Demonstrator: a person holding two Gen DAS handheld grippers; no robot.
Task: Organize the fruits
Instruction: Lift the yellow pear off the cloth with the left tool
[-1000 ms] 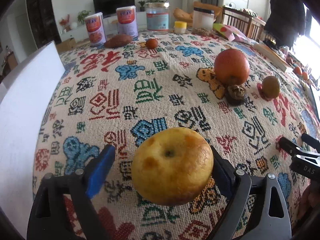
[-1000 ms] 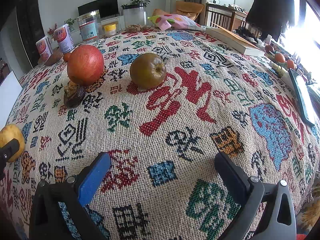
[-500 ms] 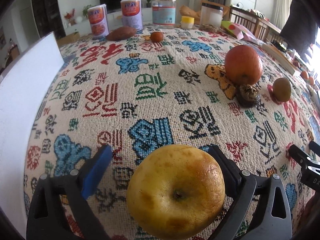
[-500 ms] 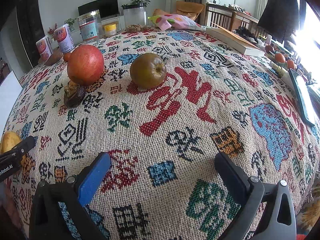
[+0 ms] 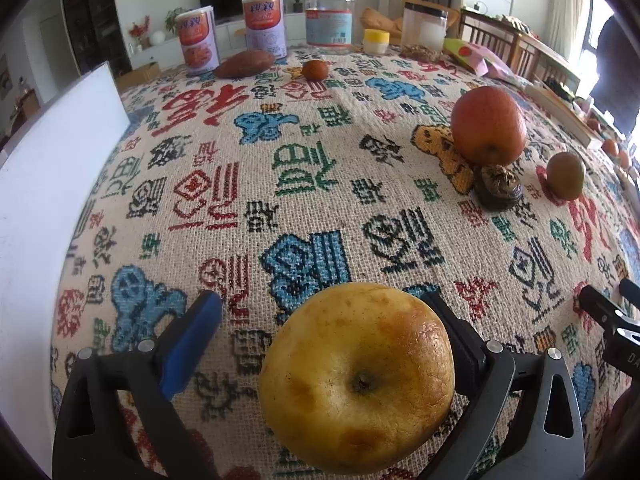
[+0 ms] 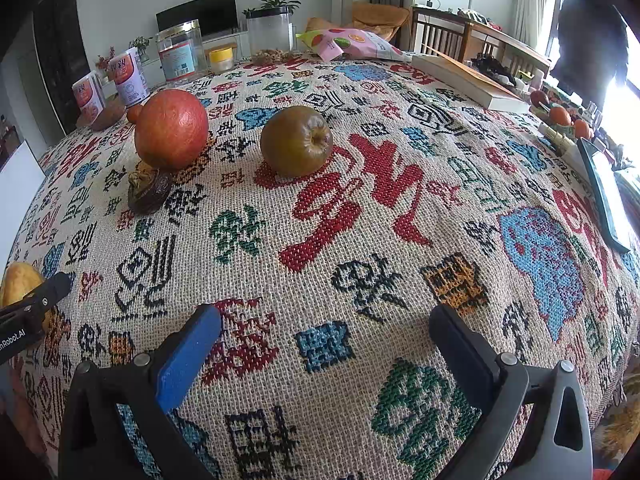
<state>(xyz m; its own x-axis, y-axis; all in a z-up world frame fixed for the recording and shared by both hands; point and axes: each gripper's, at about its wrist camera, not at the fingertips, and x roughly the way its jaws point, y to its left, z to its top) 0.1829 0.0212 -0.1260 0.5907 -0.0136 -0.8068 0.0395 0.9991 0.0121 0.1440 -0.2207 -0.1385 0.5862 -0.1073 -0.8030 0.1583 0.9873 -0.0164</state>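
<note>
Left gripper (image 5: 320,320) jaws apart; yellow apple (image 5: 357,376) sits between them on the worktop (image 5: 304,168), leaning against the black finger, clear of the blue one. Right gripper (image 6: 324,332) spread wide, nothing between its jaws. Red apple (image 6: 171,129) and brown pear (image 6: 297,141) lie farther off. Risk: the round apple may roll on the cloth if the black finger drags it on withdrawal.

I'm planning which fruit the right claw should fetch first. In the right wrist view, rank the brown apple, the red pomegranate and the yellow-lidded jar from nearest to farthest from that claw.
1. Brown apple, mid-table, just left of centre.
2. Red pomegranate, farther left, slightly farther back.
3. Yellow-lidded jar, at the table's far edge.
</note>
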